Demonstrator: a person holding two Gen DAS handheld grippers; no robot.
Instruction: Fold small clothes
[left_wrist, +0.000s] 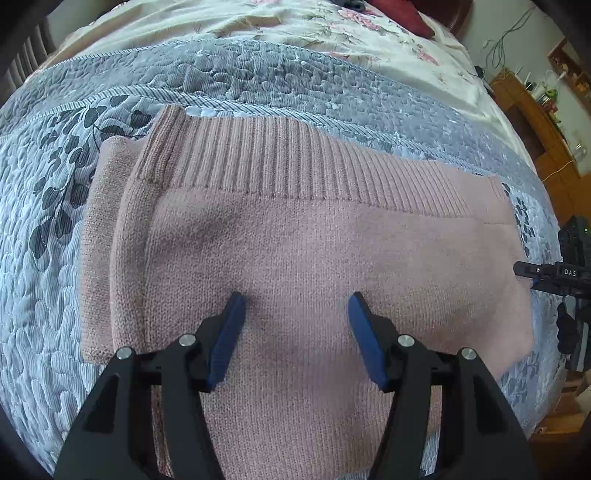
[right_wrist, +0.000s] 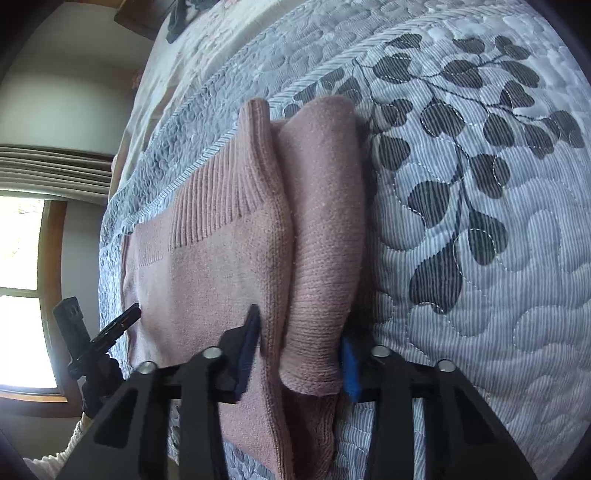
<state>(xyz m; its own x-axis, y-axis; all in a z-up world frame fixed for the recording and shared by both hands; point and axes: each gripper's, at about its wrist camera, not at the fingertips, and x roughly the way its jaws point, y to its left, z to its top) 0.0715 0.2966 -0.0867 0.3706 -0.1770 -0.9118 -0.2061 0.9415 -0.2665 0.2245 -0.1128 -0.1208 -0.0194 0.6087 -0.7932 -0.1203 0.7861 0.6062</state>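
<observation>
Black gripper arms fill the near edge of both views. On the left wrist view the left gripper (left_wrist: 297, 306) hangs over the middle of a pink knit sweater (left_wrist: 295, 240), its two blue-padded fingers (left_wrist: 227, 339) spread wide with bare knit showing between them and nothing clamped. On the right wrist view the right gripper (right_wrist: 301, 343) has its jaws set either side of a folded sleeve (right_wrist: 321, 229), a thick roll of the same pink knit; the dark left finger (right_wrist: 247, 350) presses into the sweater body, while the blue pad on the right sits tight beside the sleeve's rolled cuff end. Whether the pads truly pinch the sleeve or only bracket it, I cannot tell.

Beyond the fingers, the sweater lies flat on a grey-blue quilted bedspread (left_wrist: 48, 295) printed with dark leaf sprays. Its body is folded into a rough rectangle, with the ribbed hem band (left_wrist: 295, 162) running across the far side and one sleeve laid along an edge. At the right edge of the left wrist view, part of the other black tool (left_wrist: 554, 271) reaches to the sweater's side.

Farther off, a cream floral sheet (left_wrist: 332, 33) covers the bed past the quilt, and wooden furniture (left_wrist: 535, 122) stands against the wall at far right. From the right wrist, a bright window (right_wrist: 22, 295) with a wooden frame sits at far left.
</observation>
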